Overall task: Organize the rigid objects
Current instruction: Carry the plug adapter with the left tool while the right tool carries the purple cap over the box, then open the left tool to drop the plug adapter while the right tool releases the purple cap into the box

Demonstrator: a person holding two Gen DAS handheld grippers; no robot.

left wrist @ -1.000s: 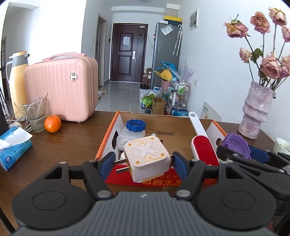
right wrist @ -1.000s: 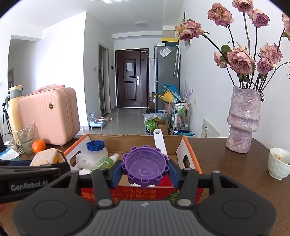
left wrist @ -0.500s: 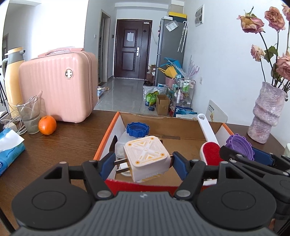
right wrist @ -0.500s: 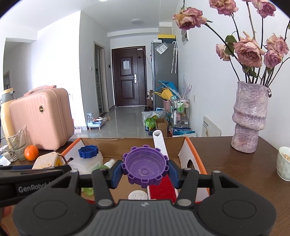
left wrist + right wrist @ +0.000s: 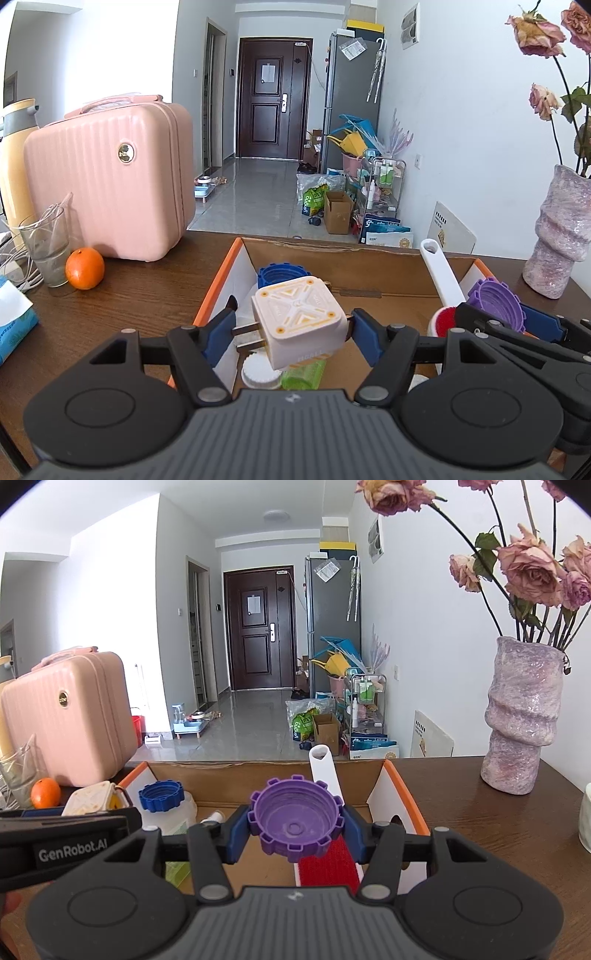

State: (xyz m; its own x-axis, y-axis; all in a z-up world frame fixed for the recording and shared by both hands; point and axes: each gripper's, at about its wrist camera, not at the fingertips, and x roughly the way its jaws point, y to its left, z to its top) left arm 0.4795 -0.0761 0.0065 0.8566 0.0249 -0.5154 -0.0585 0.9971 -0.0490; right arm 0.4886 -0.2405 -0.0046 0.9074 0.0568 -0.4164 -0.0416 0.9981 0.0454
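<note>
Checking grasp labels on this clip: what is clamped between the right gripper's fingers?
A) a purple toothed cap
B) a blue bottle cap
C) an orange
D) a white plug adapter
A: in the right wrist view the right gripper is closed on the purple toothed cap, held above the cardboard box; the plug adapter sits in the left gripper.

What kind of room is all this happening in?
Most likely a lived-in apartment: a wooden table faces a tiled hallway with a dark front door, a tall fridge and a vase of dried roses.
</note>
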